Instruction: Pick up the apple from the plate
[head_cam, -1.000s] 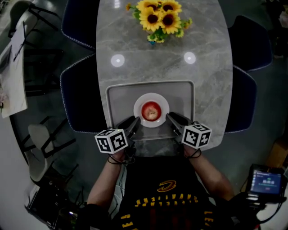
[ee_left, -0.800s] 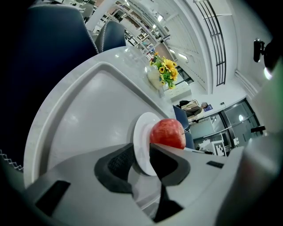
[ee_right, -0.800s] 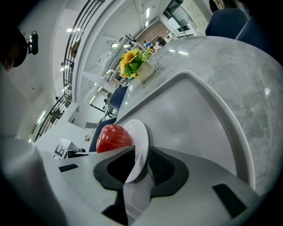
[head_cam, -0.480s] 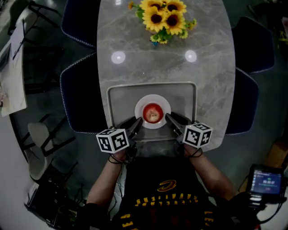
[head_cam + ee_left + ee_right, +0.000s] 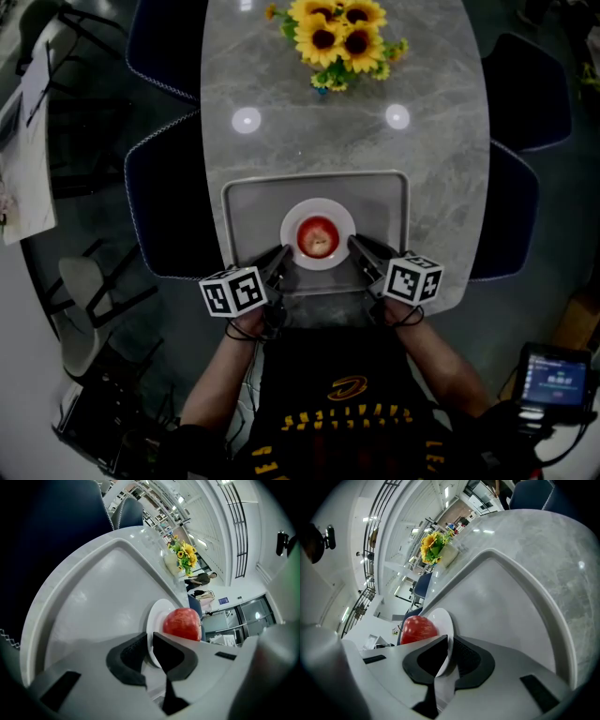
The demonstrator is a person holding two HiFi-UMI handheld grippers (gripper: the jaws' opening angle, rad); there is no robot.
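A red apple (image 5: 318,236) lies on a small white plate (image 5: 318,203) in the middle of a grey tray (image 5: 253,202). My left gripper (image 5: 281,255) is at the plate's near-left rim and my right gripper (image 5: 356,246) at its near-right rim. In the left gripper view the jaws (image 5: 151,646) are closing, with the plate's edge (image 5: 154,616) pinched in the narrow gap and the apple (image 5: 183,623) just beyond. In the right gripper view the jaws (image 5: 446,656) grip the plate's edge (image 5: 440,620), with the apple (image 5: 418,629) behind. Neither gripper touches the apple.
The tray sits at the near end of a grey marble table (image 5: 441,141). A bunch of sunflowers (image 5: 342,37) stands at the far end. Dark blue chairs (image 5: 169,187) (image 5: 511,206) flank the table. A small screen (image 5: 558,380) glows at the lower right.
The left gripper's jaws, wide apart before, have drawn together on the plate's rim. Both hands have stayed where they were, and the apple and plate have not shifted.
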